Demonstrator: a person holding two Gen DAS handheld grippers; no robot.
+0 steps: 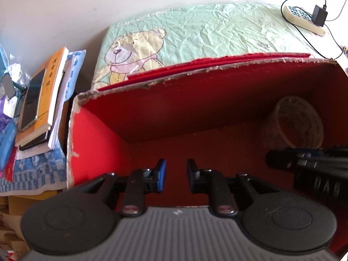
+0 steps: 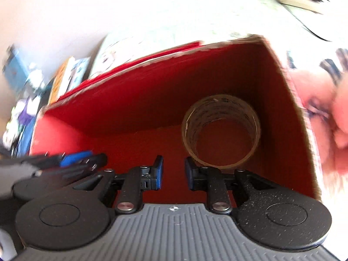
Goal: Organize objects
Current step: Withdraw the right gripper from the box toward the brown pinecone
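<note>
Both grippers reach down into a red box (image 1: 152, 117) with torn cardboard edges. The left gripper (image 1: 176, 175) has its blue-padded fingers (image 1: 162, 174) parted by a narrow gap, and nothing sits between them; only the red floor of the box shows through the gap. Beyond those fingers and off to their right, a roll of clear tape (image 1: 298, 121) lies in the far corner of the box, well apart from the left fingertips. The right gripper (image 2: 173, 175) also holds its fingers slightly apart with nothing between them. In the right wrist view the roll of tape (image 2: 221, 130) rests just ahead of the right-hand finger, its near rim appearing to touch or overlap the tip of that finger, though contact cannot be confirmed. The roll lies outside the gap, not clamped. To the left of the right gripper's fingers, the blurred tips of the left gripper show at the edge of the view. Past the box's far wall lies a pale green sheet (image 1: 195, 30) printed with a teddy bear, and on it, far to the right, a power strip (image 1: 304, 19) with a black adapter plugged in. Far to the left of the left fingers, a stack of books (image 1: 45, 100) with a phone on top rests on a cluttered surface.
</note>
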